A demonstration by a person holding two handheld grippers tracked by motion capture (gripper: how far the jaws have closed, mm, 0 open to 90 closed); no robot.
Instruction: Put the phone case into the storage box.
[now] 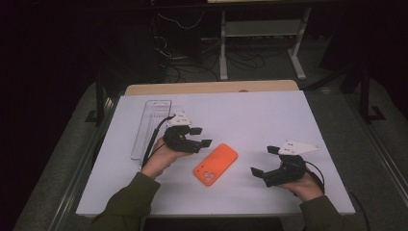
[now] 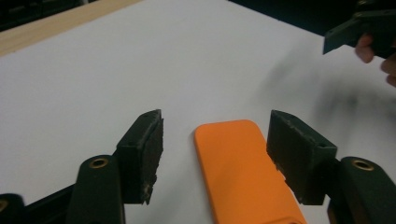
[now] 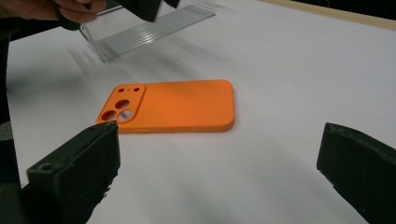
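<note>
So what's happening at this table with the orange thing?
A person sits at a white table with a two-jaw gripper in each hand. An orange phone case lies flat between them, camera holes up. The left gripper hovers by the case's far end with jaws apart, not pressing on it. The right gripper waits open to the side. A clear plastic package lies further back on the left.
</note>
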